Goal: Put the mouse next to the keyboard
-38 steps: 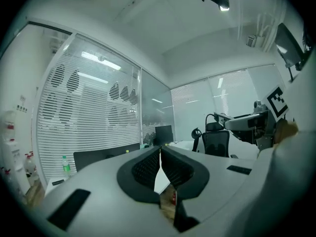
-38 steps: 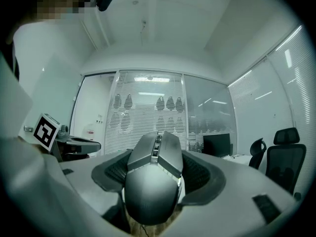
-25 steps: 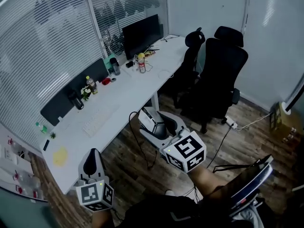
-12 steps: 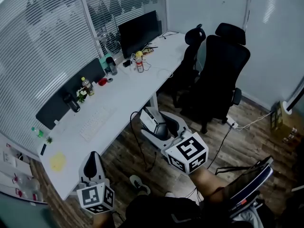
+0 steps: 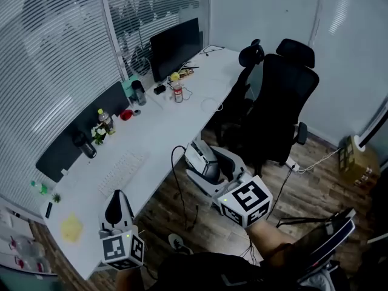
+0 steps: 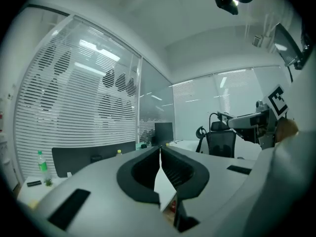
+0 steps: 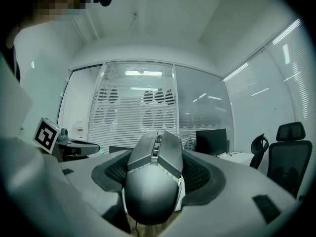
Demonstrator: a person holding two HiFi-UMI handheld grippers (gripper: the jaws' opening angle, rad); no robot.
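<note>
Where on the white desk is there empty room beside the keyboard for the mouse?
Bare desk lies between the keyboard and the small bottle near the monitor. A smaller gap sits between the keyboard and the yellow note. The back edge is crowded with bottles.

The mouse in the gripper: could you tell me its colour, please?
The mouse is dark grey, clearest in the right gripper view.
</note>
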